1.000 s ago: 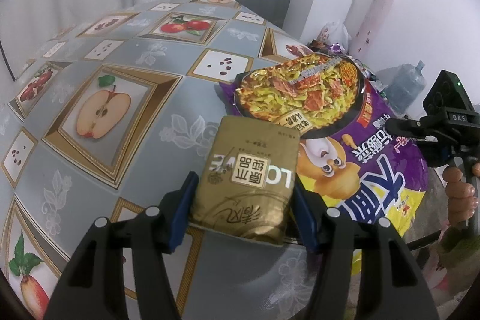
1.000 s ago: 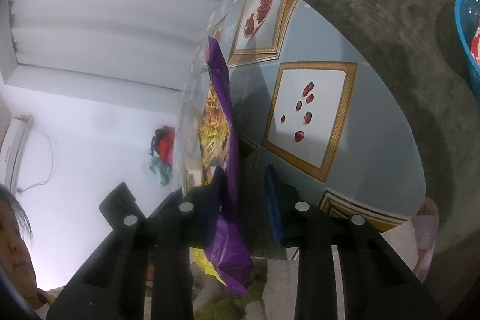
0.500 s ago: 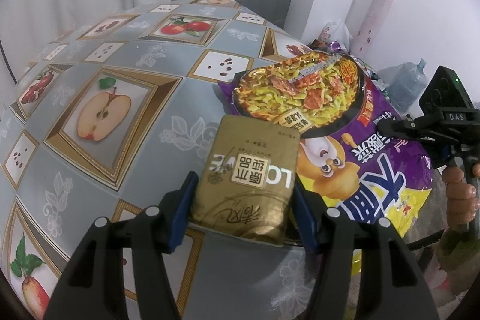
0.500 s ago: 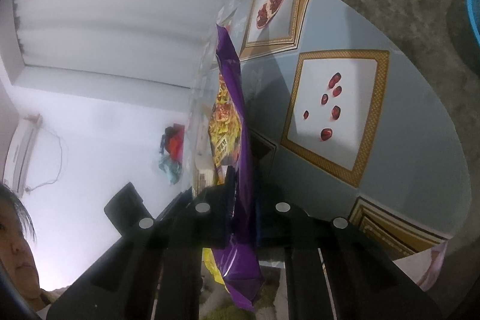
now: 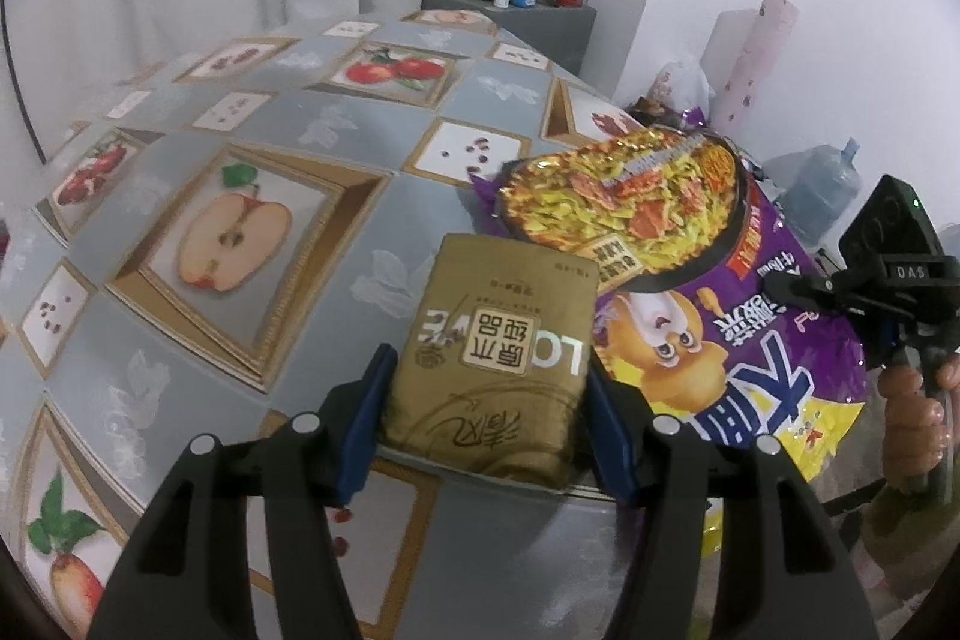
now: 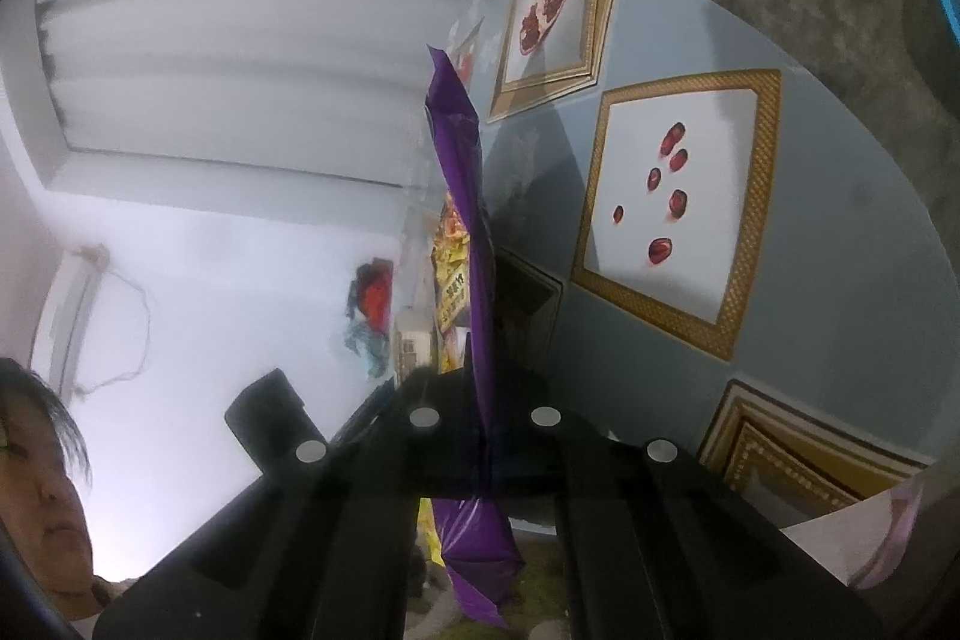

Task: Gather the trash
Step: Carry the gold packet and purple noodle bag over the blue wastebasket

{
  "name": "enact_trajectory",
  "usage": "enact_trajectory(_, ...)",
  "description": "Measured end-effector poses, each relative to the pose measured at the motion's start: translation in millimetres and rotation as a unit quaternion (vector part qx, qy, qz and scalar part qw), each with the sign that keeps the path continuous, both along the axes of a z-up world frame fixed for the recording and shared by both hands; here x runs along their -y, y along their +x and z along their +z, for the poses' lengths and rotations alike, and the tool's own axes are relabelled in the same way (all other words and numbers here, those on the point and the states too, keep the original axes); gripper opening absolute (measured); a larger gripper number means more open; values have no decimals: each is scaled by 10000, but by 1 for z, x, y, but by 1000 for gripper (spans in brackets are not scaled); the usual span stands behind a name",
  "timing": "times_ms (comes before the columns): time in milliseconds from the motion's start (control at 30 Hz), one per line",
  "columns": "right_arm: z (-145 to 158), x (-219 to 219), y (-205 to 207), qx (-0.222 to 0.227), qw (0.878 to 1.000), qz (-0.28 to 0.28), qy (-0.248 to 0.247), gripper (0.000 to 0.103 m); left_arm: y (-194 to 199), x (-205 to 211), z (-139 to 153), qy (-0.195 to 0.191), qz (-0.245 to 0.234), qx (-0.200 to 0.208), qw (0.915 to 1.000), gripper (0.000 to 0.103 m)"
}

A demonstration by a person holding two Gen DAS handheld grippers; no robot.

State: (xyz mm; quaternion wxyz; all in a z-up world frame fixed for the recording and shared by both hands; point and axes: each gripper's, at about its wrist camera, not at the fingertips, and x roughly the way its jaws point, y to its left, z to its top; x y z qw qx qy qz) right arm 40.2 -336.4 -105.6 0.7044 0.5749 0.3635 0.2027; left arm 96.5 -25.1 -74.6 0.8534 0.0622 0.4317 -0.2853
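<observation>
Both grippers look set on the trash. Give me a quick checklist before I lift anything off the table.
1. Right gripper shut on the purple noodle bag, its jaws having just closed: ok.
2. Bag's edge runs between the pads: ok.
3. Left gripper around the gold packet, pads at both its sides: ok.
4. Left pads pressing firmly on the packet: cannot tell.
5. Gold packet overlaps the bag's edge, so lifting the bag may drag it: not ok.
6. Trash bin within reach: cannot tell.
</observation>
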Motion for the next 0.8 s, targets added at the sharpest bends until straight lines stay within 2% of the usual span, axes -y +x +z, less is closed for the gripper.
enact_trajectory(300,0,6,-5,142,9997,-115,149,0,5,-8,12,157,134,365,9991,58)
enact_trajectory(800,1,18,-19,323,9989,-265,218,0,4,-12,21,228,305,505,9980,58)
